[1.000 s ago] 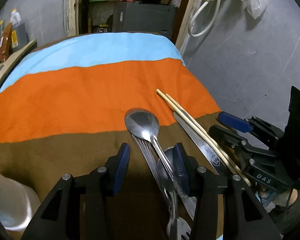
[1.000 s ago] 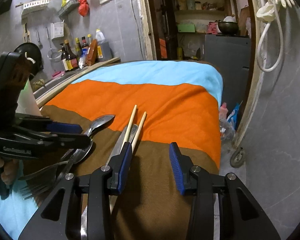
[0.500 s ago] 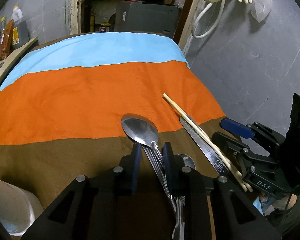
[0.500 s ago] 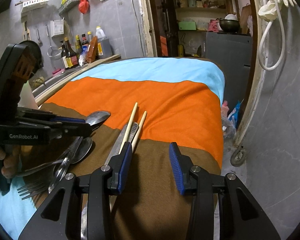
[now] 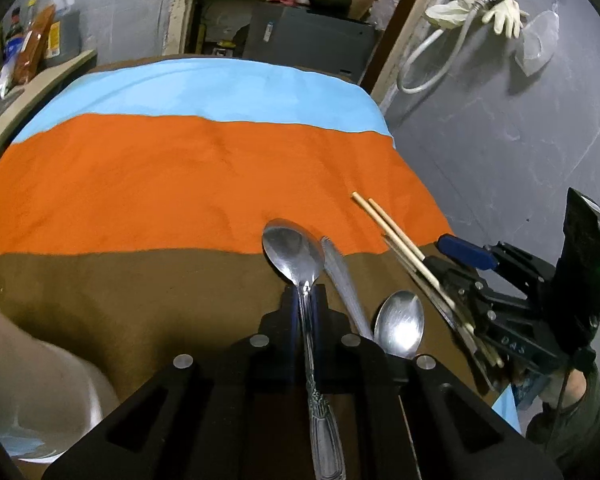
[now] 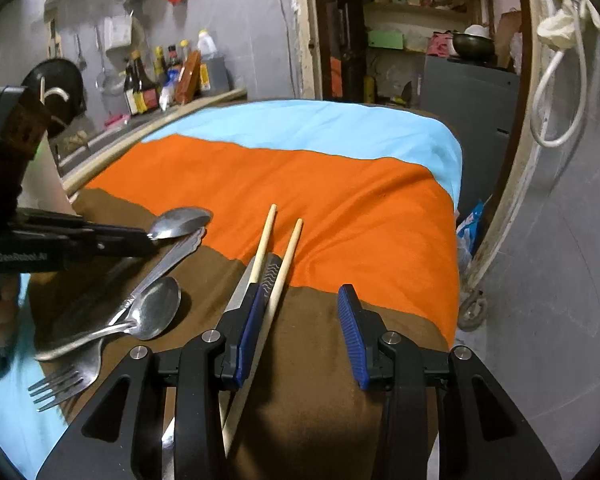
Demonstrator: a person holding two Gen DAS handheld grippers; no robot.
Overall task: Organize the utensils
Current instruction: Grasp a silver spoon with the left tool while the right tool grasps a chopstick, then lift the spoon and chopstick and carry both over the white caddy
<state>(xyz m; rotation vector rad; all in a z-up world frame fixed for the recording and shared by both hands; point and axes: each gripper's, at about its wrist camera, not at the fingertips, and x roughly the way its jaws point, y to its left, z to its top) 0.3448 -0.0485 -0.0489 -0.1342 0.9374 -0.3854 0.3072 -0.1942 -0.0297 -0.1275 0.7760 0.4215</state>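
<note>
My left gripper (image 5: pixel 305 294) is shut on the neck of a large steel spoon (image 5: pixel 292 250), held a little above the striped cloth; the spoon's bowl also shows in the right wrist view (image 6: pixel 182 222). A smaller spoon (image 5: pixel 400 322) and a steel handle (image 5: pixel 342 280) lie beside it. My right gripper (image 6: pixel 300 328) is open, low over the brown stripe, with a pair of wooden chopsticks (image 6: pixel 278 276) and a knife (image 6: pixel 256 280) lying along its left finger. A fork (image 6: pixel 66 384) lies at the left.
The table is covered by a blue, orange and brown cloth (image 5: pixel 180 184); its right edge drops to a grey wall. A white container (image 5: pixel 40 392) stands at the near left. Bottles (image 6: pixel 152 84) stand on a counter at the far left.
My left gripper has closed on the large spoon's neck and lifted it slightly. The smaller spoon and the steel handle now lie uncovered beside it. My right gripper has stayed open.
</note>
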